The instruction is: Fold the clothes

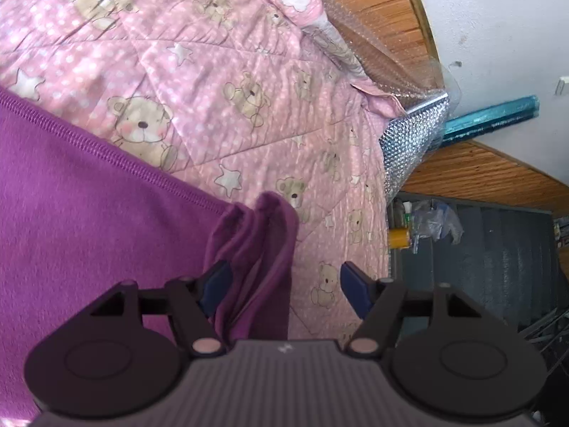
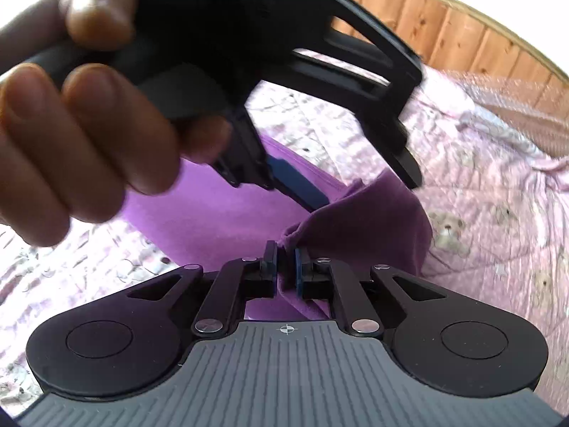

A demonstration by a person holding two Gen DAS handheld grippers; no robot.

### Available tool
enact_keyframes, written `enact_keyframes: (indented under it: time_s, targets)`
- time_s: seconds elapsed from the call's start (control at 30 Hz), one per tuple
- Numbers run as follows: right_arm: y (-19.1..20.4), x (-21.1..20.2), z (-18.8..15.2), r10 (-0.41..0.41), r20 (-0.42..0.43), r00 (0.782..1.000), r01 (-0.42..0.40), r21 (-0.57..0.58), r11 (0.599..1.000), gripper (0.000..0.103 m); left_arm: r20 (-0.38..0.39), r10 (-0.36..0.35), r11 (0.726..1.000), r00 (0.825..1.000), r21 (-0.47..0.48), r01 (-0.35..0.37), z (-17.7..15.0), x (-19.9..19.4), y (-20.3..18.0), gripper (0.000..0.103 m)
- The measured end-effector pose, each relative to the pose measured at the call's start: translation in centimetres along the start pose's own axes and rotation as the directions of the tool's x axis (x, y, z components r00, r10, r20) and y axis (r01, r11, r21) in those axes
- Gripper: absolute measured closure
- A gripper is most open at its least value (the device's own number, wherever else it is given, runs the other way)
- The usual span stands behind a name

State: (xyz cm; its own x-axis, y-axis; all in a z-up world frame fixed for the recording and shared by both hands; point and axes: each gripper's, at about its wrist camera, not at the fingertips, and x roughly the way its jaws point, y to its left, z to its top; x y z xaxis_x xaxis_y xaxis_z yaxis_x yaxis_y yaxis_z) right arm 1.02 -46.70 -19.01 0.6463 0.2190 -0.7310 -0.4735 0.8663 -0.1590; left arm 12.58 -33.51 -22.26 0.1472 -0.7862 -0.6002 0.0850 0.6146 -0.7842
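Here the purple garment (image 1: 89, 195) is lying spread on a bed, over a pink quilt (image 1: 220, 71) printed with bears and stars, its zipper (image 1: 106, 149) running along the upper edge in the left wrist view. A bunched corner of the fabric (image 2: 370, 213) is being passed between the two tools. The right tongs (image 2: 284, 263) are sitting clamped on that corner, the blue pads pressing the cloth between them. The left tongs (image 1: 284, 284) are standing apart, with a fold of the purple cloth rising between the fingers but not pinched; in the right wrist view a hand (image 2: 81, 135) is gripping that tool's handle just above the garment.

The step in hand looks like taking hold of a corner to start a fold. Next, the right side would probably need to be carrying the corner across the garment while the left is finding a second hold, keeping the edge straight.

Beyond the bed, wooden panelling (image 1: 373, 0) is lining a white wall (image 1: 498, 28), bubble wrap (image 1: 412, 135) is hanging at the mattress edge, and dark stairs (image 1: 498, 249) are dropping away.
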Motion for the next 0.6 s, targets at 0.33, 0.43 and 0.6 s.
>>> enact_keyframes:
  time_s: [0.33,0.43,0.6]
  targets:
    - [2.7,-0.4,0.6,0.076,0.037,0.996,-0.075,-0.03,0.997,0.097,0.095,0.272,0.954,0.958,0.107,-0.281,-1.0,-3.6,-0.2,0.095]
    - [3.2,1.3,0.2,0.086,-0.004,0.996,-0.086,-0.027,0.996,0.097,0.073,0.319,0.94,0.945,0.103,-0.325,-0.7,-2.7,1.0,0.095]
    - [2.8,1.0,-0.3,0.105,-0.008,0.994,-0.105,0.0,0.994,0.074,0.072,0.358,0.926,0.931,0.102,-0.364,-0.6,-2.6,1.4,0.089]
